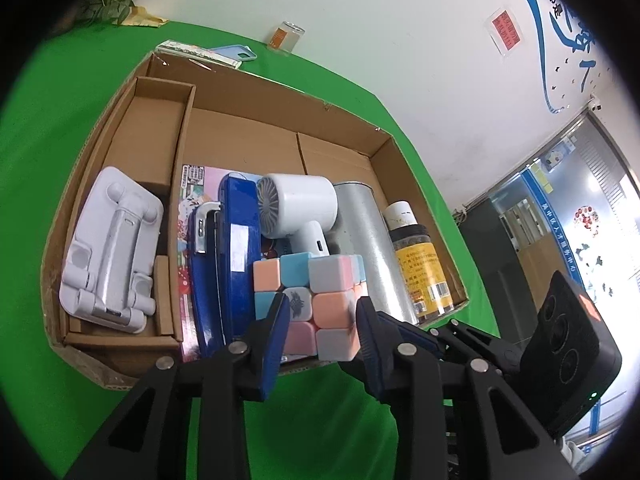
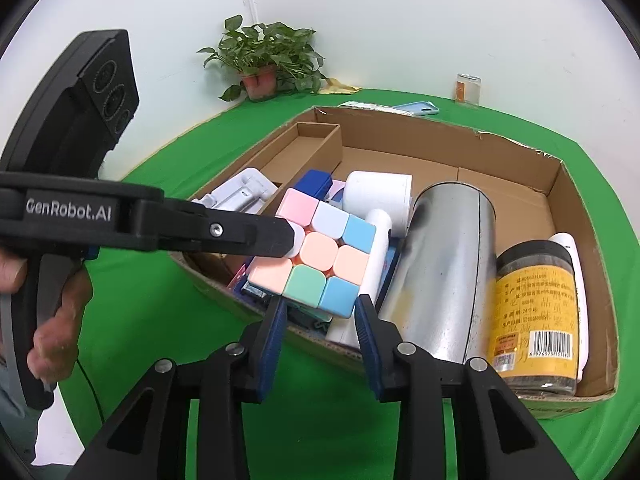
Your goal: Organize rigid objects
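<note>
Counts: one pastel puzzle cube [image 1: 310, 300], one white handheld fan [image 1: 298, 208], one metal cylinder [image 1: 366, 248], one yellow-labelled jar [image 1: 422, 270], one white phone stand [image 1: 110, 252], one blue case [image 1: 236, 256], all in one cardboard box [image 1: 248, 88].
Also there: one glass jar [image 1: 286, 36] and one light blue phone cover [image 1: 236, 54] on the green table [image 1: 48, 120] beyond the box; one potted plant [image 2: 262, 66] in the upper middle of the right wrist view.
Cube: lower middle of both views, above the near part of the box, over the blue case and beside the fan handle.
Edges: the phone stand lies in the narrow divided compartment at the left of the left wrist view; cylinder and jar lie side by side, touching, against the right wall.
Open room: the far half of the box floor is bare cardboard.
Left gripper [image 1: 320, 312]: fingers press the cube's two opposite sides, pinching it.
Right gripper [image 2: 320, 312]: fingers are spread to about the cube's width, just at its lower corners; contact cannot be told.
</note>
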Action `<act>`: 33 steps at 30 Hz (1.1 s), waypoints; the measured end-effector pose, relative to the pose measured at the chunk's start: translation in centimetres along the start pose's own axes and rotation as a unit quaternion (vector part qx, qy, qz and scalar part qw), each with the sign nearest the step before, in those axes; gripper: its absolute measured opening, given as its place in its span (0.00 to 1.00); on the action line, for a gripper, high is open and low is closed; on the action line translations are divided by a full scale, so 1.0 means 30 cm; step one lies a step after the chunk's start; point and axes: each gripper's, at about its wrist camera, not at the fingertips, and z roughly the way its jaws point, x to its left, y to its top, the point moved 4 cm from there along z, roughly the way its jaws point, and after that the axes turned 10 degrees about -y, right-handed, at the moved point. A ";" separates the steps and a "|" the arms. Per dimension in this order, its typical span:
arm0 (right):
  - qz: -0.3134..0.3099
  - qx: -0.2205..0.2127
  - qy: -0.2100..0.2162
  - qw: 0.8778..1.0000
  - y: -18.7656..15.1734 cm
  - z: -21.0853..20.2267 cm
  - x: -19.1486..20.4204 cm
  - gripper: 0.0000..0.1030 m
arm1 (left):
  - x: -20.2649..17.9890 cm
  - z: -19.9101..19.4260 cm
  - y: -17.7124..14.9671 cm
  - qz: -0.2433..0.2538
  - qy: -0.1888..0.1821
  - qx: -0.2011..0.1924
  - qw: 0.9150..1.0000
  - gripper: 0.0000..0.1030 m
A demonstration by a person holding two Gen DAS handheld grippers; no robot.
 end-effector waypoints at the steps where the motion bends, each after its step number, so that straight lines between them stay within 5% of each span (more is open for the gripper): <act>1: 0.006 0.006 0.001 1.000 0.004 0.001 -0.004 0.33 | -0.008 0.004 0.000 0.009 0.010 0.000 1.000 0.32; 6: 0.044 0.041 0.015 0.998 -0.016 0.028 -0.016 0.30 | -0.049 0.017 -0.036 0.048 0.052 0.009 0.997 0.32; 13: 0.042 0.036 0.019 0.998 -0.035 0.029 -0.014 0.31 | -0.034 -0.017 -0.049 0.051 0.036 0.003 0.998 0.32; 16: 0.029 0.007 -0.006 1.000 -0.041 -0.024 -0.013 0.55 | -0.062 -0.097 -0.045 0.081 0.043 -0.048 0.995 0.33; 18: 0.023 -0.031 -0.031 0.999 -0.046 -0.080 -0.019 0.89 | -0.081 -0.159 -0.052 0.107 0.062 -0.087 0.989 0.47; 20: 0.018 -0.065 -0.064 0.996 -0.053 -0.125 -0.020 0.99 | -0.100 -0.251 -0.066 0.129 0.104 -0.155 0.974 0.83; 23: 0.008 -0.085 -0.104 0.991 -0.072 -0.168 -0.008 0.99 | -0.134 -0.348 -0.100 0.163 0.178 -0.227 0.943 0.85; 26: 0.015 -0.079 -0.142 0.987 -0.096 -0.190 0.000 0.99 | -0.132 -0.366 -0.149 0.165 0.268 -0.230 0.921 0.85; 33: 0.066 -0.053 -0.171 0.982 -0.169 -0.234 -0.043 0.99 | -0.119 -0.308 -0.285 0.117 0.293 -0.213 0.925 0.85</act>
